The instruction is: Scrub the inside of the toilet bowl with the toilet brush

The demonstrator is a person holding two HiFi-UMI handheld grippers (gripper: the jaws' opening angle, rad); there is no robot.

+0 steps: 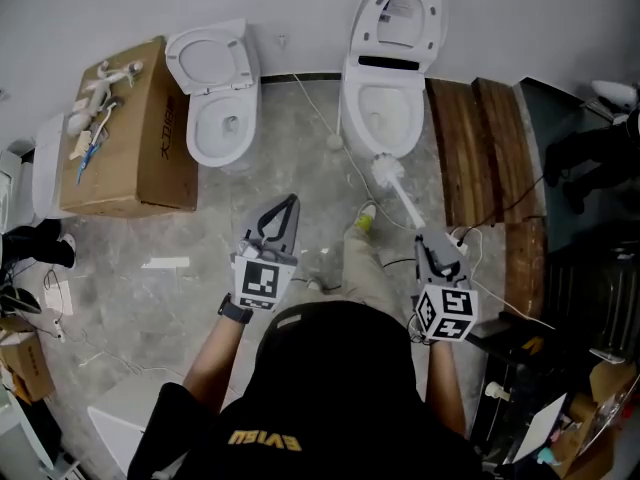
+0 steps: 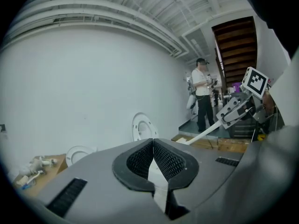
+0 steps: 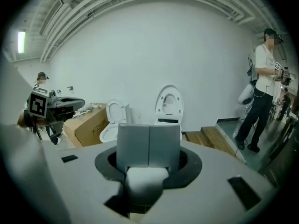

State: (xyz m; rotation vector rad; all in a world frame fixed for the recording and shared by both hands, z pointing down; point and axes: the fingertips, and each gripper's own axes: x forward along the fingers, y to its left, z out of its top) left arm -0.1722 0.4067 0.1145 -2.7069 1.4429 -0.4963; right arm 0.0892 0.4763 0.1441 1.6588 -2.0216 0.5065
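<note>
In the head view a white toilet [image 1: 385, 108] stands against the wall, lid up and bowl open. The white toilet brush [image 1: 388, 172] hangs with its bristle head just in front of the bowl's front rim, outside the bowl. Its handle slants back into my right gripper [image 1: 426, 240], which is shut on it. The right gripper view shows the handle [image 3: 141, 181] clamped between the pads, with the toilet [image 3: 168, 104] straight ahead. My left gripper [image 1: 289, 204] is shut on nothing over the floor to the left. In the left gripper view the left gripper [image 2: 152, 143] points at the wall, and the brush handle [image 2: 203, 134] shows to the right.
A second white toilet [image 1: 215, 103] stands to the left, beside a cardboard box [image 1: 130, 133] with fittings on top. Wooden planks [image 1: 490, 158] lie right of the target toilet. Cables [image 1: 330, 118] cross the marble floor. A person [image 3: 261, 87] stands at the right.
</note>
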